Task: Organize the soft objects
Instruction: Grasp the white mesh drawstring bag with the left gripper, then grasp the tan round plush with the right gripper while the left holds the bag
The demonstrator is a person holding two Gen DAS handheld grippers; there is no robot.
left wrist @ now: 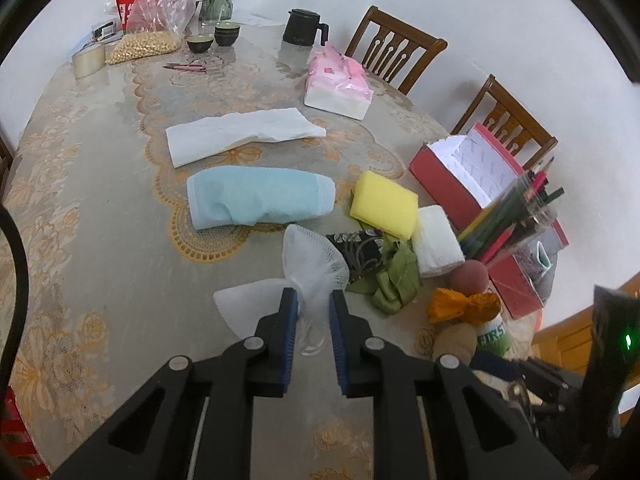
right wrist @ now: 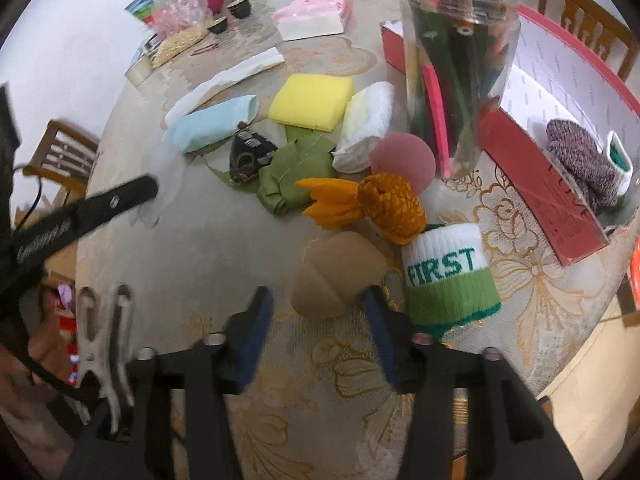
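Observation:
My left gripper [left wrist: 314, 300] is shut on a white mesh net [left wrist: 312, 264], pinched between its blue pads just above the table. Beyond it lie a light blue towel [left wrist: 260, 200], a white cloth [left wrist: 240, 136], a yellow sponge [left wrist: 384, 204], a white rolled towel [left wrist: 438, 246], a green ribbon [left wrist: 394, 276], a dark patterned pouch [left wrist: 360, 248] and an orange cloth [left wrist: 460, 306]. My right gripper [right wrist: 318, 304] is open around a beige sponge [right wrist: 336, 270], jaws either side of it. A green-white "FIRST" wristband [right wrist: 450, 276] stands just to its right. The pink ball [right wrist: 402, 162] sits behind the orange cloth [right wrist: 376, 204].
A red box [right wrist: 560, 184] holding a knitted item [right wrist: 580, 160] stands at right beside a clear jar of pencils [right wrist: 456, 64]. A pink tissue pack [left wrist: 340, 84], kettle [left wrist: 302, 28], bowls and bags sit at the far end. Wooden chairs [left wrist: 396, 48] line the table's right side.

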